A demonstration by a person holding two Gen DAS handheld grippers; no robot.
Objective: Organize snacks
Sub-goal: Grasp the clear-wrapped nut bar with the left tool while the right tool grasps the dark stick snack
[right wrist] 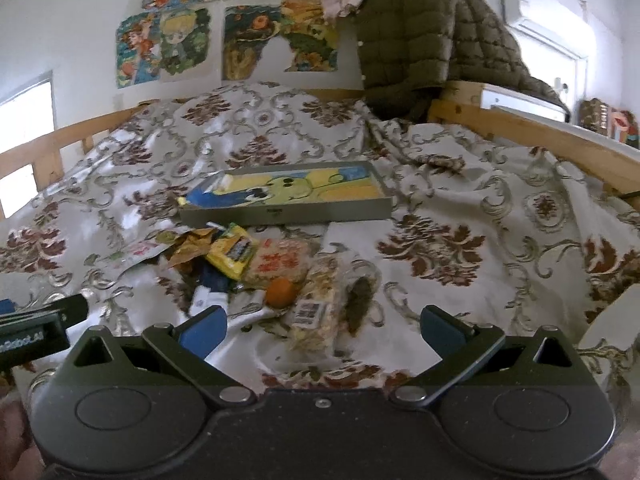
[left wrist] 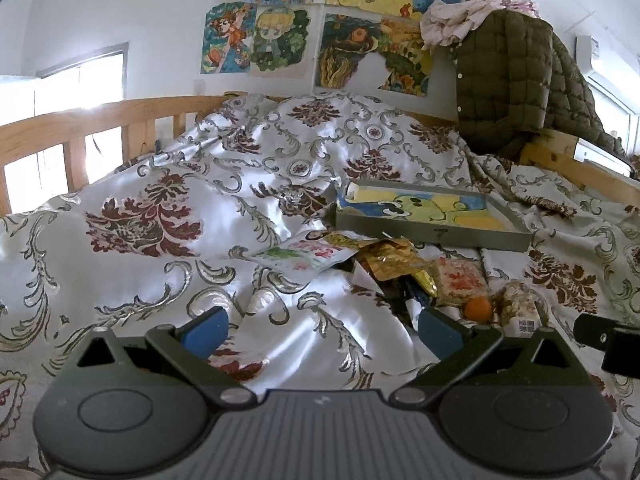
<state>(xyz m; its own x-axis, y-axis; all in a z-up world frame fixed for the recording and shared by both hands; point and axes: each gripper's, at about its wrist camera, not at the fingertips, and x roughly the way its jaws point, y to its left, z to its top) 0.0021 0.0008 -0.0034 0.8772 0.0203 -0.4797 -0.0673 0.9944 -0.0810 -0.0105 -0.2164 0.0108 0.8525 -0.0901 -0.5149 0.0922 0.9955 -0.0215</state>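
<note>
A pile of snacks lies on the patterned bedspread in front of a grey tray (right wrist: 288, 212) (left wrist: 436, 234) lined with a cartoon picture. In the pile are a yellow packet (right wrist: 232, 256), a clear pack with red print (right wrist: 280, 264) (left wrist: 462, 282), a small orange (right wrist: 281, 291) (left wrist: 478, 308), a clear bag of pale pieces with a barcode (right wrist: 316, 312) (left wrist: 520, 312), a gold wrapper (left wrist: 388, 258) and a white pouch (left wrist: 304, 254). My left gripper (left wrist: 320, 330) is open over bare bedspread, left of the pile. My right gripper (right wrist: 322, 328) is open, its jaws either side of the barcode bag.
A wooden bed rail (left wrist: 80, 120) (right wrist: 540, 140) runs along both sides. A green quilted jacket (right wrist: 420, 28) hangs over the far right corner. Cartoon posters (left wrist: 280, 36) cover the wall. The other gripper's black tip (right wrist: 52, 316) shows at the left edge.
</note>
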